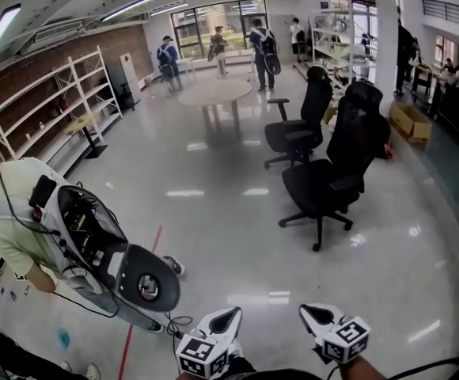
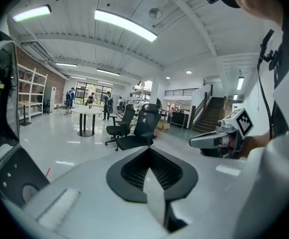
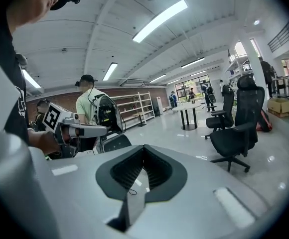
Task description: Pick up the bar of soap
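Glossy floor (image 1: 214, 212) is stretching ahead, with office chairs (image 1: 328, 184) standing at one o'clock. Left gripper (image 1: 228, 319) and right gripper (image 1: 315, 317) are riding with jaws pressed together, empty. No bar of soap is showing in any view. It is probably firm, light and slick, so squeezing across its long sides looks best.

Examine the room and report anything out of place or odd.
No bar of soap shows in any view. Two black office chairs stand loose on the open floor, away from the round table; nothing looks spilled or damaged.

Black office chair (image 1: 328, 182), glossy grey floor (image 1: 214, 236)
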### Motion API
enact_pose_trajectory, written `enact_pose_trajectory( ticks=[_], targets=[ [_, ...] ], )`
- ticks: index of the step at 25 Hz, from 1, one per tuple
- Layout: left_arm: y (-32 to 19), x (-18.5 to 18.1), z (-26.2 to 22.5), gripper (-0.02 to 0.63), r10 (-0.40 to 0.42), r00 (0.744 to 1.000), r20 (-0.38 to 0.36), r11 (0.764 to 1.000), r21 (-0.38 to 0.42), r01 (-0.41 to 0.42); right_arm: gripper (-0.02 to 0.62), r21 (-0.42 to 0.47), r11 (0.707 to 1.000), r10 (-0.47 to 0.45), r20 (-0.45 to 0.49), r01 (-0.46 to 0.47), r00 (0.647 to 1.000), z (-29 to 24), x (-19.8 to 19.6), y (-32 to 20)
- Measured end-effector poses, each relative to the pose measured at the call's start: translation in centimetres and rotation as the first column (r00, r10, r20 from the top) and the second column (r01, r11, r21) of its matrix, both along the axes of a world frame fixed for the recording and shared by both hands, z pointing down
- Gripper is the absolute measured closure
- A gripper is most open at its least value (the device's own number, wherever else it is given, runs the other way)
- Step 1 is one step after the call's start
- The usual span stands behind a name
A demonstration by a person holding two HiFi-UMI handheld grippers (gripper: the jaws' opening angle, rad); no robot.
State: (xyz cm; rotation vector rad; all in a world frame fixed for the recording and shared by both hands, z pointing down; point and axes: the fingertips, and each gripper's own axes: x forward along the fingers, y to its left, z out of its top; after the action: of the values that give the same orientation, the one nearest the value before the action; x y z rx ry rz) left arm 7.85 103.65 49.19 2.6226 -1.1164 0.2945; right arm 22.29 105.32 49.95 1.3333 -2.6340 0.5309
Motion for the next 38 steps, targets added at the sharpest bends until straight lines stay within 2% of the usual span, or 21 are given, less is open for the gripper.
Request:
enact_pose_trajectory(
  ticks=[4, 6, 13, 18, 21, 24, 29, 34, 38],
  targets=[
    [-7.3, -3.3, -4.3, 0.598, 0.051, 0.998, -0.025, 0.998, 0.03, -0.05, 0.591, 0.009, 1.0, 0.02, -0.034, -0.02, 0.999, -3.9, -3.7, -5.6],
    [-10.1, -4.7, -4.9, 0.598, 0.069, 0.997, -0.03, 0.997, 0.033, -0.068, 0.589, 0.007, 0.999, 0.035, -0.041, -0.035, 0.999, -4.7, -5.2, -8.1],
    [-20.6, -6.3, -6.4, 0.598, 0.072, 0.995, -0.074, 0.996, 0.059, -0.068, 0.59, -0.004, 0.999, 0.047, -0.069, -0.048, 0.997, -5.6, -5.9, -18.3],
    [-23.3, -15.0, -5.2, 0.598, 0.017, 0.995, -0.096, 0.999, 0.032, -0.014, 0.59, 0.013, 1.0, 0.012, -0.082, -0.011, 0.997, -3.1, -13.8, -21.3],
    [-24.8, -17.9, -5.1, 0.598, -0.005, 0.992, -0.123, 0.999, 0.043, 0.01, 0.589, 0.011, 0.999, -0.03, -0.092, 0.031, 0.995, -3.5, -16.7, -23.0],
    [-27.0, -19.8, -4.6, 0.598, -0.045, 0.992, -0.121, 0.998, 0.027, 0.049, 0.589, 0.001, 0.999, -0.045, -0.116, 0.046, 0.992, -2.3, -17.6, -25.7],
    [-30.4, -21.4, -3.8, 0.598, -0.091, 0.989, -0.113, 0.995, 0.035, 0.095, 0.591, 0.016, 0.999, -0.05, -0.073, 0.051, 0.996, -2.0, -18.5, -29.9],
    [-35.0, -21.0, -2.5, 0.598, -0.142, 0.986, -0.09, 0.988, 0.049, 0.147, 0.591, 0.02, 0.997, -0.079, -0.044, 0.08, 0.996, -0.5, -17.7, -35.8],
    [-39.1, -20.5, -3.4, 0.598, -0.21, 0.974, -0.081, 0.974, 0.067, 0.216, 0.591, 0.049, 0.991, -0.127, -0.033, 0.128, 0.991, -1.0, -16.7, -41.8]
  ],
)
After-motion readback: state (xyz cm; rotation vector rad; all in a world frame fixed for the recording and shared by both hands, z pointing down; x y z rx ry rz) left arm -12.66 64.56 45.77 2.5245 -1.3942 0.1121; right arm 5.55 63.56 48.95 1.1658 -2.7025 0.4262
